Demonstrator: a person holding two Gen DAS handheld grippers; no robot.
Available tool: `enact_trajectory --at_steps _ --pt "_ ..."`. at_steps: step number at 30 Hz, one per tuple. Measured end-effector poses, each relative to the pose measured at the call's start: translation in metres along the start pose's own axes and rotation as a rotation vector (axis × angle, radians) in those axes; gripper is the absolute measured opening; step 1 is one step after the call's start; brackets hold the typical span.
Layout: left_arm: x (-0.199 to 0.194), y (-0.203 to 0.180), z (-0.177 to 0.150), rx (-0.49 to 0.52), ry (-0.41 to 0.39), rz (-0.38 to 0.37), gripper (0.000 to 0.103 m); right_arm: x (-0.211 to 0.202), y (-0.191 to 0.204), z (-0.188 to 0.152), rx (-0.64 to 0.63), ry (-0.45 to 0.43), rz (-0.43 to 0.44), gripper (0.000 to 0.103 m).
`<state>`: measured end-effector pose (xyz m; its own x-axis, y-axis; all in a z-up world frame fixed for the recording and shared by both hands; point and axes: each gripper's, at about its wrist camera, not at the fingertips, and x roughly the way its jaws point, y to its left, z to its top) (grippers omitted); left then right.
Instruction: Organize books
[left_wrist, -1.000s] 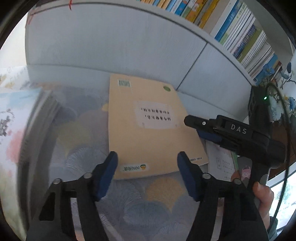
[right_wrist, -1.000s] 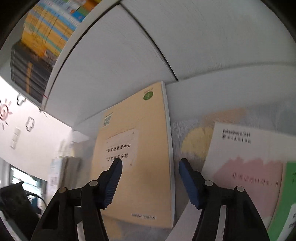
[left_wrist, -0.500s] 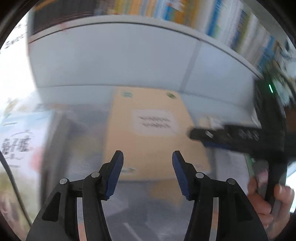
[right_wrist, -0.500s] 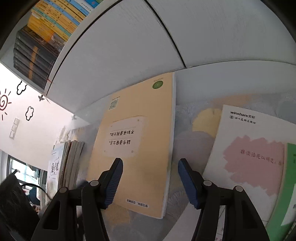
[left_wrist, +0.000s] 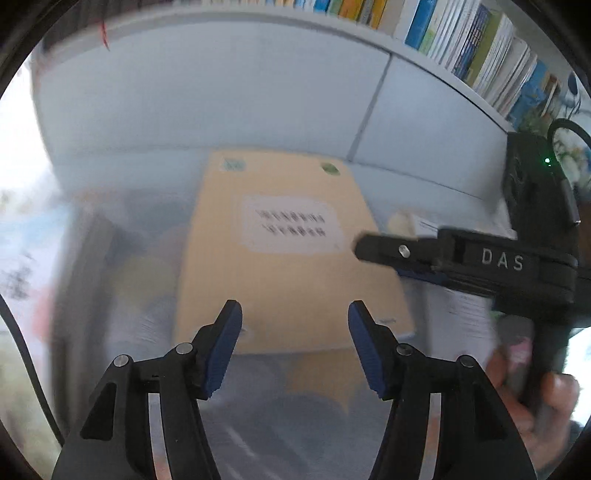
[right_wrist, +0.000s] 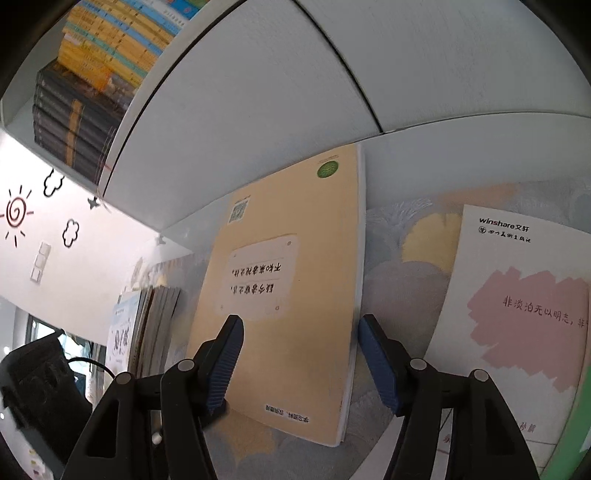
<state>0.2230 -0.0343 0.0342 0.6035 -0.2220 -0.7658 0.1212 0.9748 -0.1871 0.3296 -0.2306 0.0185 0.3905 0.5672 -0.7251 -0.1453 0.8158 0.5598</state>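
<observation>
A tan book (left_wrist: 291, 254) with a white label lies flat on the patterned tablecloth, its far edge against the white cabinet. My left gripper (left_wrist: 293, 314) is open and empty above the book's near end. My right gripper (right_wrist: 299, 328) is open and empty over the same tan book (right_wrist: 295, 295), its fingers straddling the book's right edge. It shows from the side in the left wrist view (left_wrist: 399, 254), at the book's right edge. A white book with a pink patch (right_wrist: 517, 317) lies to the right.
A stack of books (right_wrist: 151, 325) lies left of the tan book. Upright books (left_wrist: 480, 48) fill the shelf above the white cabinet (left_wrist: 221, 99). Dark and yellow books (right_wrist: 85, 96) stand on that shelf at the left. A green book edge (right_wrist: 580, 424) lies far right.
My left gripper has swung and moved forward over the tan book's near end. My right gripper has drawn back a little along the book. Both stay open.
</observation>
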Motion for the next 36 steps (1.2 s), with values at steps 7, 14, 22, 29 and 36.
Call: enact_trajectory --at_steps 7,14,22,29,36 --pt "0.01 0.053 0.009 -0.169 0.024 0.013 0.059 -0.003 -0.008 0.002 0.065 0.007 0.023 0.061" --pt "0.021 0.038 0.006 -0.106 0.051 -0.001 0.064 -0.004 -0.013 -0.001 0.059 -0.029 0.058 0.064" --pt "0.002 0.025 -0.005 -0.105 0.068 0.003 0.065 -0.009 -0.002 -0.008 -0.034 -0.014 0.014 0.065" --pt "-0.057 0.013 -0.062 -0.096 0.099 0.0 0.064 -0.036 0.001 -0.049 0.05 0.078 0.079 0.065" --pt "-0.143 0.002 -0.147 -0.05 0.123 -0.039 0.065 -0.077 0.027 -0.141 0.019 0.145 0.069 0.066"
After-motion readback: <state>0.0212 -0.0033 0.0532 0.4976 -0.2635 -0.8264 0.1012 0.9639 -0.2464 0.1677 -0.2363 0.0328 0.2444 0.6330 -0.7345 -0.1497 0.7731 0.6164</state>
